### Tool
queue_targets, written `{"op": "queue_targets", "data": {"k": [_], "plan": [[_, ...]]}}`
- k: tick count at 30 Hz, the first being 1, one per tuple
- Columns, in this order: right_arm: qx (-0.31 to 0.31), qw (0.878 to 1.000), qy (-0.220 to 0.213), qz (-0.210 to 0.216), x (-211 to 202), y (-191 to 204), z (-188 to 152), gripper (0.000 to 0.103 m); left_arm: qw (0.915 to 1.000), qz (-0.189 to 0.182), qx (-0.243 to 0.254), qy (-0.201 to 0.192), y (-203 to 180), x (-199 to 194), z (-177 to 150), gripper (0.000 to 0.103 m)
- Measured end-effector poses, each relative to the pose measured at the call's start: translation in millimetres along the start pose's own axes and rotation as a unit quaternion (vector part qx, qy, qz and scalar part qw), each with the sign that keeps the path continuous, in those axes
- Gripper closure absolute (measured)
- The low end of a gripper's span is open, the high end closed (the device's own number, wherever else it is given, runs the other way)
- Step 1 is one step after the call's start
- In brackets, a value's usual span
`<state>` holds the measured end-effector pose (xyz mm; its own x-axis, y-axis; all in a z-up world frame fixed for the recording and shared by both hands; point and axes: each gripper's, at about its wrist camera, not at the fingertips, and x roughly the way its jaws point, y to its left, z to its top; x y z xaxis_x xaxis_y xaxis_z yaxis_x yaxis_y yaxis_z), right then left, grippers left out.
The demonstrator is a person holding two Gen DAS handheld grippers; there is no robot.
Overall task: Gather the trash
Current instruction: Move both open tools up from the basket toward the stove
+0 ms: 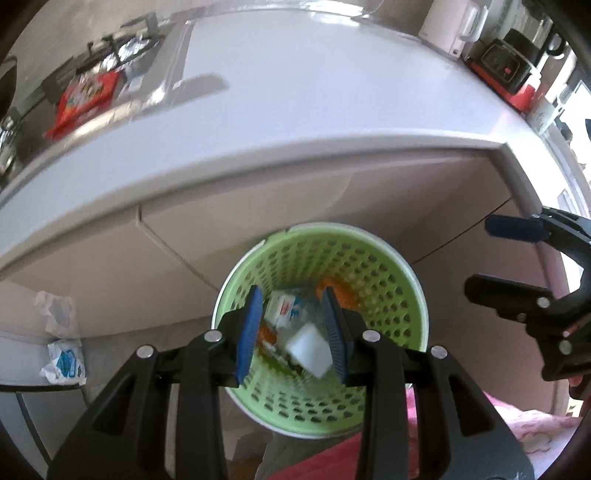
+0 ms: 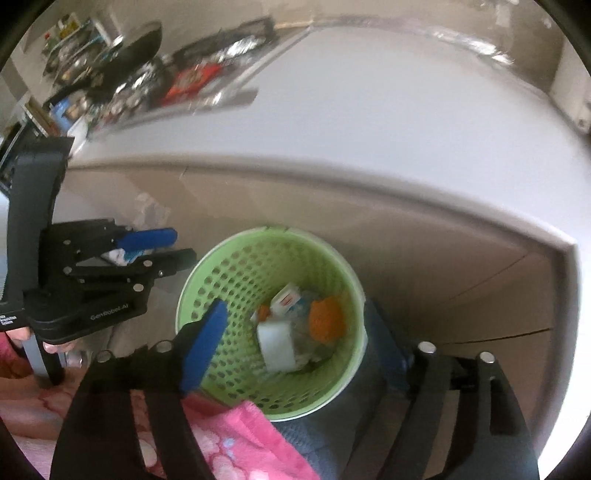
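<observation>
A green perforated basket [image 1: 388,280] [image 2: 236,273] with a white rim stands below the counter's edge. Inside it lie a white block [image 1: 310,347] [image 2: 277,347], a small printed carton [image 1: 284,310] [image 2: 286,297] and an orange piece [image 2: 325,319]. My left gripper [image 1: 293,332] [image 2: 181,245] hangs above the basket's left side, its blue pads apart with nothing between them. My right gripper [image 2: 295,350] [image 1: 495,262] is wide open over the basket, one finger inside the rim and the other outside it, holding nothing.
A white counter [image 1: 295,110] runs above the basket, with a stove and a red packet [image 1: 85,99] at its left and a kettle [image 1: 450,26] at the back right. Crumpled wrappers [image 1: 62,363] lie left of the basket. Pink cloth [image 2: 236,443] is in front.
</observation>
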<state>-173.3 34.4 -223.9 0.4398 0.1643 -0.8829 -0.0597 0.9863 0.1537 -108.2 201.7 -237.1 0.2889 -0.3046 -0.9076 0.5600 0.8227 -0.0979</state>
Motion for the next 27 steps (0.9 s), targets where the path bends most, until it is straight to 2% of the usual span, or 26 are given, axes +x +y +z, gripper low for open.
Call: {"op": "queue_targets", "data": {"k": [1, 4, 9, 13, 16, 17, 19, 27], "plan": [[0.002, 1.0, -0.008, -0.006, -7, -3, 4, 0.021, 1.0, -0.001, 0.004, -0.005, -4, -3, 6, 0.069], [0.012, 0.999, -0.039, -0.026, -31, -19, 17, 0.016, 0.9993, 0.002, 0.025, -0.029, -22, -15, 28, 0.057], [0.029, 0.995, -0.077, -0.053, -60, -50, 39, 0.013, 0.9971, -0.008, 0.049, -0.057, -50, -25, 66, 0.055], [0.044, 0.992, -0.097, -0.065, -73, -77, 52, 0.01, 0.996, -0.006, 0.059, -0.067, -70, -25, 92, 0.043], [0.052, 0.99, -0.108, -0.072, -78, -91, 57, 0.004, 0.9959, -0.007, 0.061, -0.066, -83, -20, 108, 0.036], [0.055, 0.99, -0.111, -0.074, -78, -98, 60, 0.003, 0.9961, -0.007, 0.061, -0.063, -86, -18, 113, 0.031], [0.058, 0.989, -0.111, -0.073, -76, -108, 65, 0.003, 0.9965, -0.005, 0.06, -0.058, -92, -13, 121, 0.027], [0.069, 0.993, -0.08, -0.053, -54, -146, 82, 0.003, 0.998, 0.012, 0.054, -0.031, -106, 9, 138, 0.022]]}}
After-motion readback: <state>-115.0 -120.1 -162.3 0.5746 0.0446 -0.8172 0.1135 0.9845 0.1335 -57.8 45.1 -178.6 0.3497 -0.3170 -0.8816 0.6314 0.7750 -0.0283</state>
